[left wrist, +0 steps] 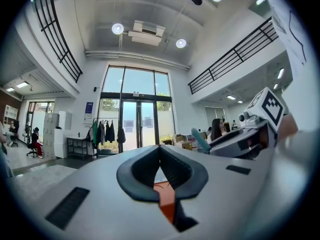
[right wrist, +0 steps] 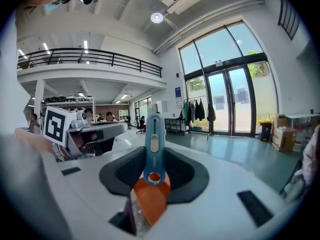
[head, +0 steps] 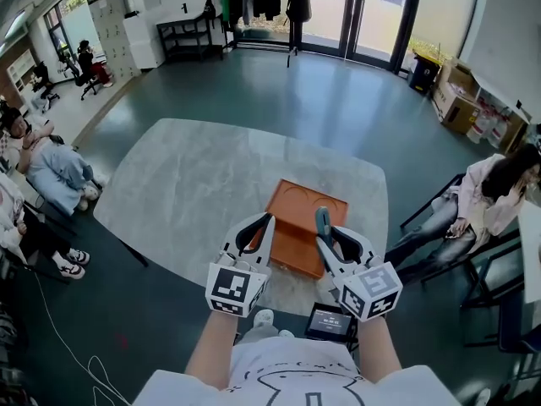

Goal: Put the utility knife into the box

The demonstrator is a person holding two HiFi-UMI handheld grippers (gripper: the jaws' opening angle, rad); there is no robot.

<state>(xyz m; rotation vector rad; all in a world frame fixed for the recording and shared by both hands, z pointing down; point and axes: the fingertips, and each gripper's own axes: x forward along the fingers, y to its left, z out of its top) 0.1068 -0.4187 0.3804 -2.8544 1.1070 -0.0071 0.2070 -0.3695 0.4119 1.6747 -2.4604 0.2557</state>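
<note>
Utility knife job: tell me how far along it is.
Done: the utility knife is off the table, gripped upright in the right tool. In hand: both tools hang over the near part of the orange box; the left tool is shut and empty. Left: lower the knife into the box and release it. It is not in there yet.

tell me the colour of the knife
Teal blue knife; clearest in the right gripper view.
</note>
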